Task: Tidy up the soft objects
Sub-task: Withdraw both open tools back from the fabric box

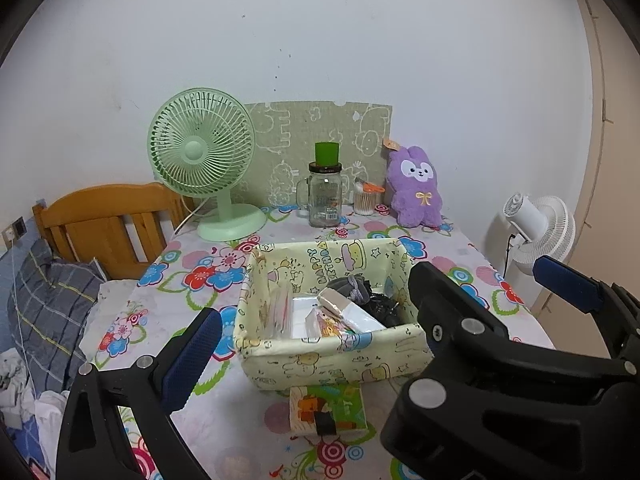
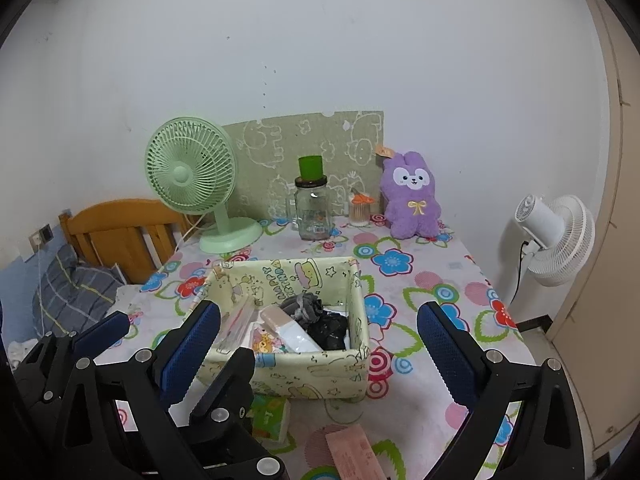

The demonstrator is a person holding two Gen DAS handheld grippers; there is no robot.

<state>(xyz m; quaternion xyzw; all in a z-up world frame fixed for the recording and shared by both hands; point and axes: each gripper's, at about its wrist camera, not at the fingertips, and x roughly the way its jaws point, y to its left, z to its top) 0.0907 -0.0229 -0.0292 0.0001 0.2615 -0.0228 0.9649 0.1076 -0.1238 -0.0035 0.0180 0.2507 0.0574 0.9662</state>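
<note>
Right wrist view: my right gripper sits low in frame, jaws spread wide, nothing between the pads. Left gripper is likewise wide open and empty in the left wrist view, where one right gripper finger crosses the lower right corner.

Both point at the yellow cartoon-print fabric bin, centre of frame on the floral tablecloth. Already in the bin:
- grey socks, bundled at the back
- black soft bundle at the right; can't tell what it is
- white tube-like pack and clear plastic packets at the left

So I'd say the bin is part loaded and this is a gap between placements.

Still outside, as far as I can see:
- green tissue pack, just in front of the bin, lower centre
- pink flat pack, bottom edge, partly cut off
- purple plush bunny, upper right of the table against the wall, well apart from the bin

Green desk fan, glass jar with green lid and cotton swab jar at the back are hard items; I'd leave them.

My guess for what's left: tissue pack next, then the plush.
</note>
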